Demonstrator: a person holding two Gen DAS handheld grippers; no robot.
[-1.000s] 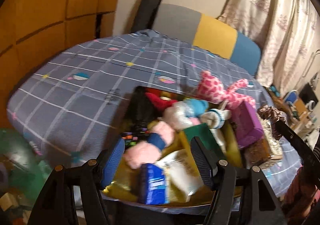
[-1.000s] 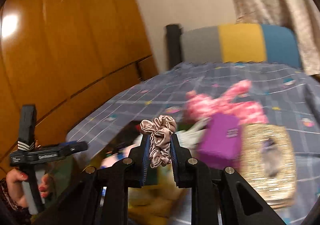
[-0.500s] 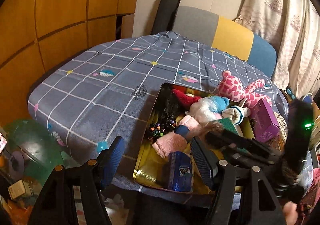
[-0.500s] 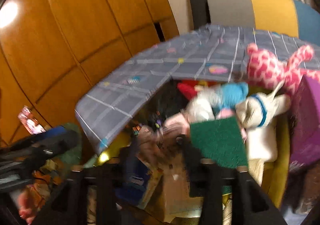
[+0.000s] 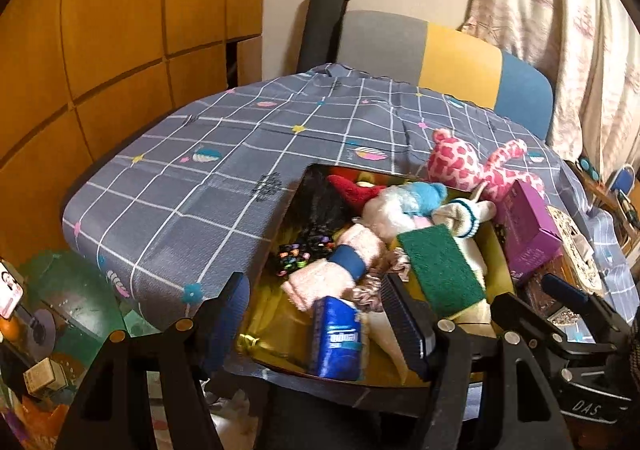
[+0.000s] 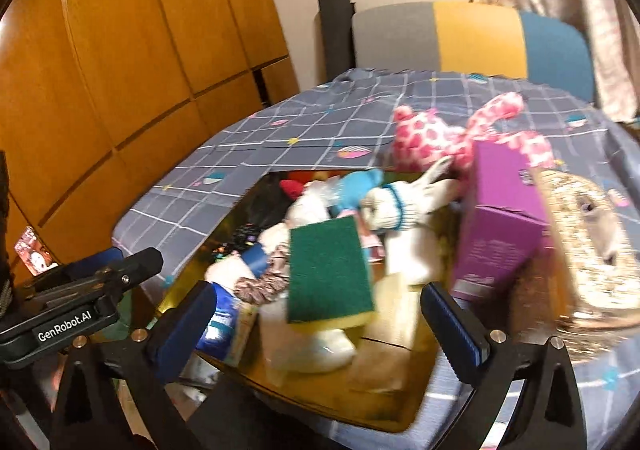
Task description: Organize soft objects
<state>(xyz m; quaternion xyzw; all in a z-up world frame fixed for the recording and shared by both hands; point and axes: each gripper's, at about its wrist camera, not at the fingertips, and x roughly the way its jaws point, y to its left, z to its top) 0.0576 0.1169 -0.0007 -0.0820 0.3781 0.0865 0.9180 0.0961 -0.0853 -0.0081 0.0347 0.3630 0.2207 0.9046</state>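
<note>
Your left gripper (image 5: 316, 314) hangs spread wide and holding nothing over the near left corner of the gold tray (image 5: 256, 334), and your right gripper (image 6: 320, 326) is spread just as wide and just as bare over the tray's near edge. The mauve scrunchie (image 6: 262, 282) lies in the tray, tucked between the pink towel roll (image 5: 320, 278) and the green sponge (image 6: 330, 270), touching both. The tray is packed: a blue tissue pack (image 5: 336, 334) stands at the near rim, a white sock with blue stripes (image 5: 464, 215) and a blue-and-white plush (image 5: 404, 201) pile toward the far side, and a dark beaded thing (image 5: 304, 250) sits at the left. On the right you're hemmed in by the purple box (image 6: 500, 226), which leans against the tray's right rim, with the gold sequin bag (image 6: 588, 242) just beyond it. The pink spotted plush (image 5: 472, 165) lies off the tray's far right corner on the desk. Open room is all on the left and far side: the checked cloth (image 5: 200, 193) runs bare to its edge, with the chair (image 5: 460, 57) behind.
</note>
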